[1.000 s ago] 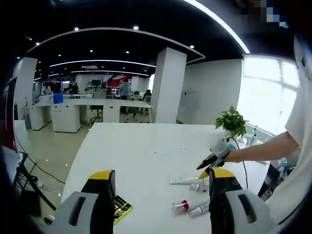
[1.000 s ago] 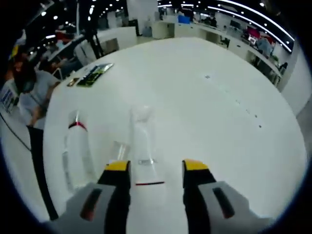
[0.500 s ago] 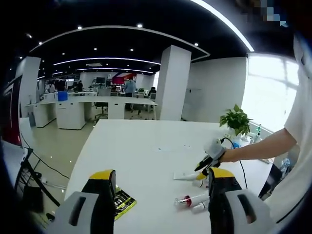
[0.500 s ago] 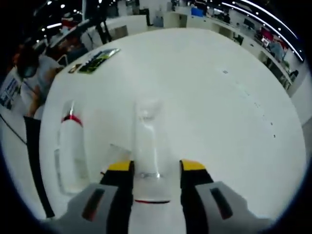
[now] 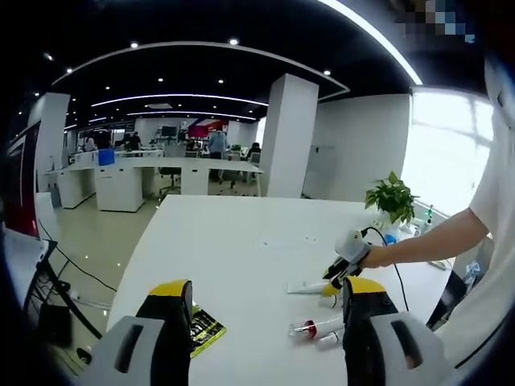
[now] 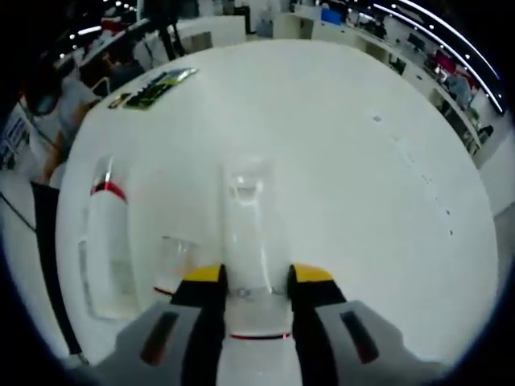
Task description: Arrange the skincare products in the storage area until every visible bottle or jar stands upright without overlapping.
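White table (image 5: 233, 249) — tubes (image 6: 109, 241), leaflet (image 5: 203, 328)

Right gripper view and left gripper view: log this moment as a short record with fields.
surface: white table
right gripper: jaws closed against a clear tube lying flat
beside it: red-banded bottle lying flat; small clear jar
left gripper: open, holding nothing, above the table's edge
also on the table: yellow-green card; potted plant
upright so far: none of the products
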Motion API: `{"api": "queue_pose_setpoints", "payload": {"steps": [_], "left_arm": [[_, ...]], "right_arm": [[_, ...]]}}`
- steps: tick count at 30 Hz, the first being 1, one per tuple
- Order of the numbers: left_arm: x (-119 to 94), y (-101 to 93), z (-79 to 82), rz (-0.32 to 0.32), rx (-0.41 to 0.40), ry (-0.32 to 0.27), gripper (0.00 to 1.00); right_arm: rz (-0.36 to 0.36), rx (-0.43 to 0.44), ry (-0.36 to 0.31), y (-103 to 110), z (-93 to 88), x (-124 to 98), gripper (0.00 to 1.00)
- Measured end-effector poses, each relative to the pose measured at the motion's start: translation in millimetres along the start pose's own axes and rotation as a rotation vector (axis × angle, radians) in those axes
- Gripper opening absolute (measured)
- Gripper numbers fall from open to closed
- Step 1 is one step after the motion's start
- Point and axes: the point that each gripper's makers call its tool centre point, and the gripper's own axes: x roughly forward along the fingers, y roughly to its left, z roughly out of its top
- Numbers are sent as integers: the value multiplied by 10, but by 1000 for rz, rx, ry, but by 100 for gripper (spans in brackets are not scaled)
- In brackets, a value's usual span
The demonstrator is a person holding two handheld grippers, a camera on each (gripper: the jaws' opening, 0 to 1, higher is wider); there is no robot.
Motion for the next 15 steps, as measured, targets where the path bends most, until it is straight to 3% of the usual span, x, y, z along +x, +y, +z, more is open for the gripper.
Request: {"api": "queue_pose_setpoints", "payload": {"steps": [15], "left_arm": [[-96, -6, 32, 15, -3, -25, 78]], "right_arm": [[-9, 7, -75, 4, 39, -51, 10]]}}
